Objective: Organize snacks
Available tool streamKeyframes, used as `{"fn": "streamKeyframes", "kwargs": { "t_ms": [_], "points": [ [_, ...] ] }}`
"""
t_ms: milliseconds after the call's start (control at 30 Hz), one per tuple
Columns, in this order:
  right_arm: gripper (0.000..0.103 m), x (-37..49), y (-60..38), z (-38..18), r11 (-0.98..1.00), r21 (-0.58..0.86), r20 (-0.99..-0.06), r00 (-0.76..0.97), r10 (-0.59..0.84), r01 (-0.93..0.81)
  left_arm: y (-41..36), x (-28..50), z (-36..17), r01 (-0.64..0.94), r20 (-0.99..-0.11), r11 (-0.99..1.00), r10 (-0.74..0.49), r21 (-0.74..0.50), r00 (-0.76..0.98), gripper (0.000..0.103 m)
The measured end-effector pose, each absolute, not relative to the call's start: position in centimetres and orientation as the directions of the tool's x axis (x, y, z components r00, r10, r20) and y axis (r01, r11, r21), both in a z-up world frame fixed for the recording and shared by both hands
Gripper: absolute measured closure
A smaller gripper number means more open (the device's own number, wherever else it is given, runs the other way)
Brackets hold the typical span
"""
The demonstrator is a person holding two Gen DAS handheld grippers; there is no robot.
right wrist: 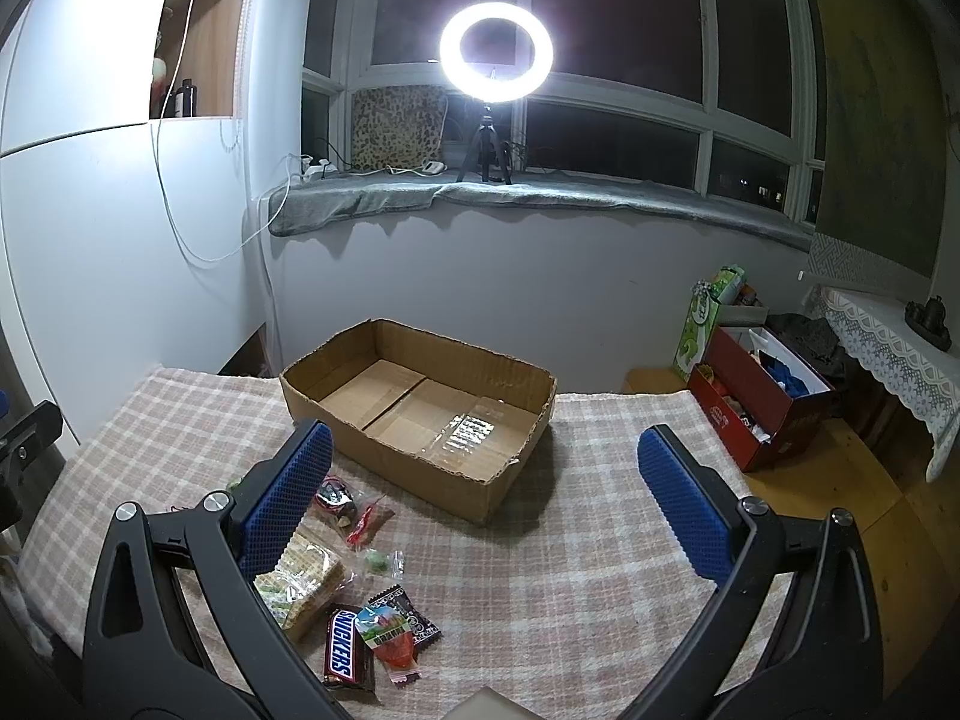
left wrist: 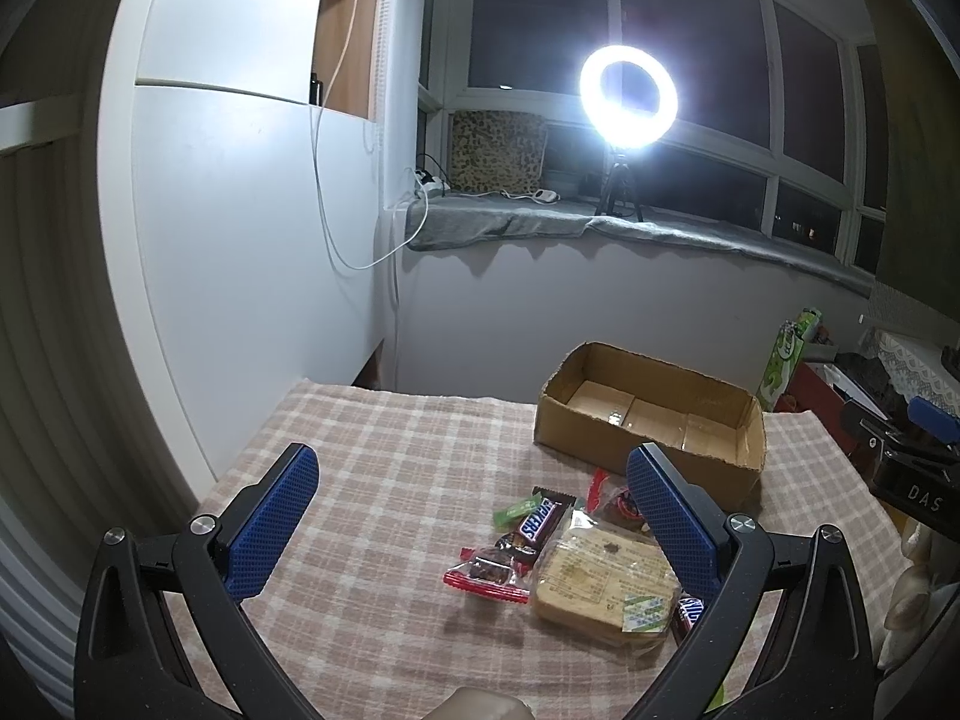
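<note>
A pile of snacks lies on the checked tablecloth [left wrist: 384, 480]: a Snickers bar [left wrist: 543, 519], a large clear bag of crackers [left wrist: 603, 579], a red-edged sweet packet [left wrist: 487, 576] and a small green sweet [left wrist: 515, 508]. An empty cardboard box [left wrist: 654, 414] stands behind them. My left gripper [left wrist: 471, 507] hovers open above the pile, holding nothing. In the right wrist view the box [right wrist: 420, 402] is ahead, and the cracker bag [right wrist: 303, 585], another Snickers bar [right wrist: 342, 651] and a red-and-green packet [right wrist: 393, 642] lie at lower left. My right gripper [right wrist: 483, 480] is open and empty.
A ring light [right wrist: 495, 51] on a tripod glares from the windowsill. A white cabinet [left wrist: 240, 228] stands left of the table. Right of the table, on the wooden floor, are a red box [right wrist: 759, 399] and a green bag [right wrist: 699, 324]. The other gripper's body [left wrist: 906, 468] shows at the right edge.
</note>
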State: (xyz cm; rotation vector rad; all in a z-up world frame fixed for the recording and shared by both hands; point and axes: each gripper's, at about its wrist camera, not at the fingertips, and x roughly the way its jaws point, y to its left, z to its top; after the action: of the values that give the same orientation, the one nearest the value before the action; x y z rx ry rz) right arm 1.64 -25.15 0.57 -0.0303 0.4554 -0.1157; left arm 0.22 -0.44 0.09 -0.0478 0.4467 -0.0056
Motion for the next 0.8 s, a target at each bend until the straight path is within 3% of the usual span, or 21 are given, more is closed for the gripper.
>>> {"fn": "streamKeyframes", "kwargs": {
  "t_ms": [800],
  "points": [
    [0.000,1.72,-25.20,0.43,0.993,-0.054,-0.439,0.890,-0.120,0.107,-0.60,0.04,0.06,-0.004,-0.434,0.999,-0.017,-0.046,0.901,0.001]
  ]
}}
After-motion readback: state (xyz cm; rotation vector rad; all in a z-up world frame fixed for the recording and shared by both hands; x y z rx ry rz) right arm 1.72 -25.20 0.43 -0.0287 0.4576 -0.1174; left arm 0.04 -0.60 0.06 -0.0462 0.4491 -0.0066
